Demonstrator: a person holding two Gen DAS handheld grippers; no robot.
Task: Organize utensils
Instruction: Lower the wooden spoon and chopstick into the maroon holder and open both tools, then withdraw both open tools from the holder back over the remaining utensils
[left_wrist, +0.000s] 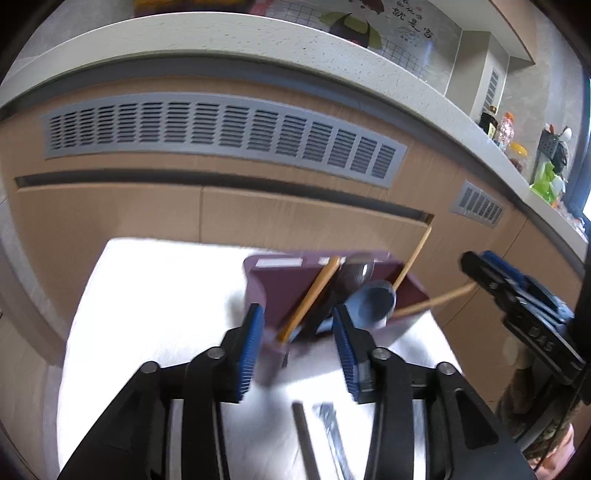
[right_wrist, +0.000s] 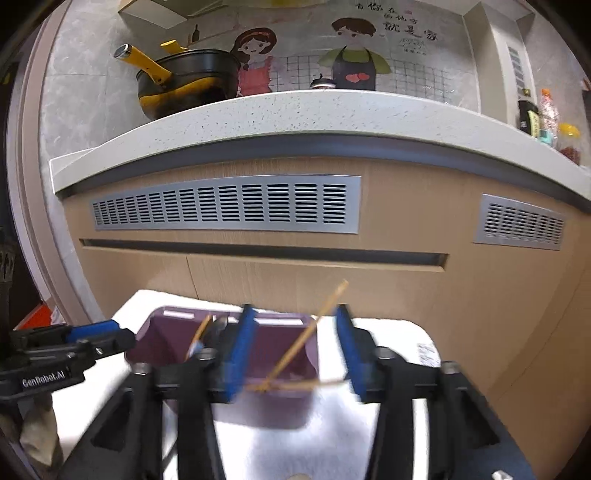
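Note:
A purple utensil holder (left_wrist: 266, 291) stands on a white-covered table (left_wrist: 155, 302). In it lean a wood-handled utensil (left_wrist: 310, 299), a blue spoon (left_wrist: 369, 302) and thin wooden chopsticks (left_wrist: 413, 258). My left gripper (left_wrist: 299, 350) is open just in front of the holder, the spoon's bowl beside its right pad, nothing pressed. In the right wrist view my right gripper (right_wrist: 295, 350) is open over the holder (right_wrist: 280, 347); the chopsticks (right_wrist: 314, 332) stand loose between its fingers, one lying crosswise. Each gripper shows in the other's view, the right gripper (left_wrist: 480, 262) and the left gripper (right_wrist: 122, 332).
Two dark utensils (left_wrist: 306, 439) lie on the cloth below my left gripper. A wooden cabinet front with grey vents (right_wrist: 225, 203) rises right behind the table. The counter above it holds a black and yellow pot (right_wrist: 188, 81) and bottles (right_wrist: 535, 114).

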